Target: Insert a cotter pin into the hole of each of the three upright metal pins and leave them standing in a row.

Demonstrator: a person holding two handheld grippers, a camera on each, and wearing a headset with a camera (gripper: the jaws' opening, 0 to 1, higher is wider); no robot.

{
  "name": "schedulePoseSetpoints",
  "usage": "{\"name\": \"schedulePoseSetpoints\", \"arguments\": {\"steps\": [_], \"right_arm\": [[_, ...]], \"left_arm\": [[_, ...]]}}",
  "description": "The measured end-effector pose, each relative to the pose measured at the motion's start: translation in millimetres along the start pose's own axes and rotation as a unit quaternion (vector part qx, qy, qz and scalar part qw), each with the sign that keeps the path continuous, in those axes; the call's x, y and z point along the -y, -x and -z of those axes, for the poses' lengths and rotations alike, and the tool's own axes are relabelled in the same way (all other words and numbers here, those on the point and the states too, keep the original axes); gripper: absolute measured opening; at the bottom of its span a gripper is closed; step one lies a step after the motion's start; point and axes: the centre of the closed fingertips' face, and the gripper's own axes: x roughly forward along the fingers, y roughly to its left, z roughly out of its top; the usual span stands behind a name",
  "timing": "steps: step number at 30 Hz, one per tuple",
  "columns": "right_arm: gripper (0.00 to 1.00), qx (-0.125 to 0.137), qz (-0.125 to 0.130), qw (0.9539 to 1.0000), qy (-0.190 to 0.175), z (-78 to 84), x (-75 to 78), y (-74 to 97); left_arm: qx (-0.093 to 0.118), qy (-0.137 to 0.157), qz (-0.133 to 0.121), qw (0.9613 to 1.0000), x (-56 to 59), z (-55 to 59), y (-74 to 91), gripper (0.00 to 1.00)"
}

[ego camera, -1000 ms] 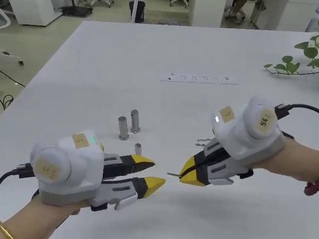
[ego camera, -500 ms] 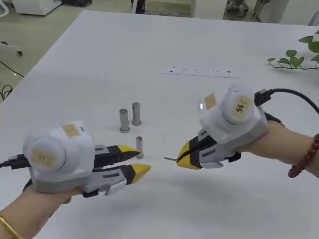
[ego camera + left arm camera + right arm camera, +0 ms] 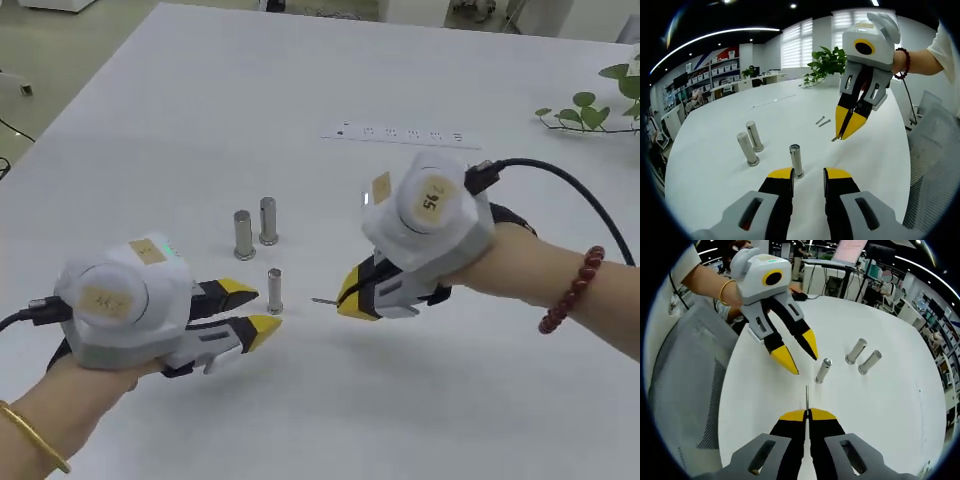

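Cotter pin poised beside the nearest upright pin

The right gripper [image 3: 345, 300] is clamped on a cotter pin [image 3: 806, 399], whose thin tip points at the nearest metal pin [image 3: 275, 290], close but apart. The left gripper [image 3: 262, 308] waits empty beside that pin with its jaws spread. Two further metal pins [image 3: 242, 235] stand behind. The cotter pin looks light and springy, so it is best gripped near its looped end. The smooth, narrow-based metal pin probably tips easily, so steady its shaft low down.

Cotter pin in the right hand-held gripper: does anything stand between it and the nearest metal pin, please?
Nothing visible does: bare table lies between the cotter pin and the nearest metal pin; the open left hand-held gripper sits on its far side.
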Motion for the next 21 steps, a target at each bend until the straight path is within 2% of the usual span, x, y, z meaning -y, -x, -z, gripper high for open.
{"name": "schedulePoseSetpoints", "arguments": {"steps": [11,13,21], "right_arm": [[0.02,-0.020,0.010,0.9996,-0.014,-5.6,15.3,-12.3],[0.02,-0.022,0.009,0.9996,-0.014,-8.1,16.7,-14.5],[0.02,-0.030,0.007,0.9995,-0.009,-12.8,23.0,-20.2]], "left_arm": [[-0.015,-0.001,-0.019,0.9997,-16.6,5.8,-13.2,0.20],[-0.012,0.001,-0.018,0.9998,-19.2,6.1,-15.0,0.20],[-0.010,-0.004,-0.009,0.9999,-19.7,4.7,-23.4,0.17]]}}
